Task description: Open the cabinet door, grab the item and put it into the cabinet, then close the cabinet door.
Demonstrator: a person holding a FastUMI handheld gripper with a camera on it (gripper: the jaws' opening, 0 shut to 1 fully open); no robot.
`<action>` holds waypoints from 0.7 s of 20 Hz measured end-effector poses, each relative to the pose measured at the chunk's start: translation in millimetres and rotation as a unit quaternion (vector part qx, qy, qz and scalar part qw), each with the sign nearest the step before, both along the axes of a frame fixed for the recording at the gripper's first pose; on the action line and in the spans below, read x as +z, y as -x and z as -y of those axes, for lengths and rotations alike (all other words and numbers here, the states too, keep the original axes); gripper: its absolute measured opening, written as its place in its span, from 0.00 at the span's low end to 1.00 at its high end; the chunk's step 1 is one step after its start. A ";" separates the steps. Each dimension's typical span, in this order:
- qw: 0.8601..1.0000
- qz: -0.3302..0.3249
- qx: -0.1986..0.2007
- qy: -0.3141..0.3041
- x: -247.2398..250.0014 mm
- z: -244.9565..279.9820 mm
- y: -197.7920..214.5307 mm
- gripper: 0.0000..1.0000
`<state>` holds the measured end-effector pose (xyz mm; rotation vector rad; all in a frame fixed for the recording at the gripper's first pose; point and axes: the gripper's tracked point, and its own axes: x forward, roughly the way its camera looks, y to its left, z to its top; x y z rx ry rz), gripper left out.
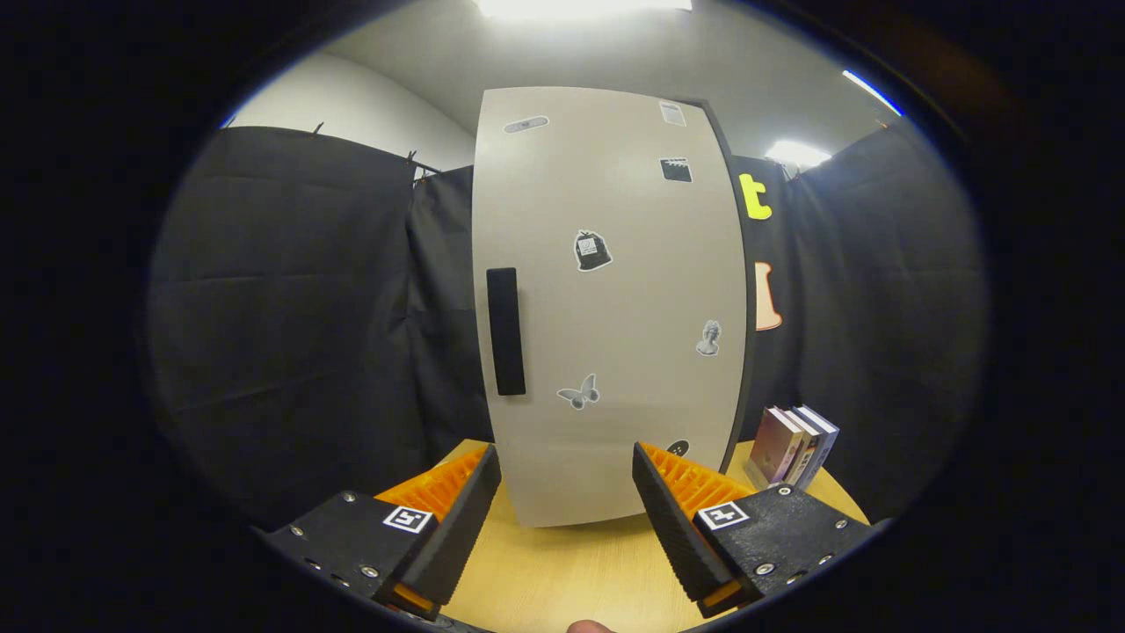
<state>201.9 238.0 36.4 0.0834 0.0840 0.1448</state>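
Held low over the table (562,571), the gripper (567,479) has its 2 fingers spread wide apart with nothing between them. Straight ahead at 12 o'clock stands the cabinet (615,308), its pale door shut and dotted with stickers. The books (795,444), likely the item to stow, stand upright on the table at about 2 o'clock, just right of the cabinet. The door's dark handle (505,331) sits at about 11 o'clock, above the left finger, its long axis vertical, so I judge the next reach goes up and slightly left.
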 end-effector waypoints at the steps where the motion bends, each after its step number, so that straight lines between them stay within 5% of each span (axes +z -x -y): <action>1: 1.000 0.000 -0.001 0.000 -0.1 1.1 0.5 0.94; 14: 1.000 0.003 -0.002 -0.003 -2.5 3.3 1.7 0.94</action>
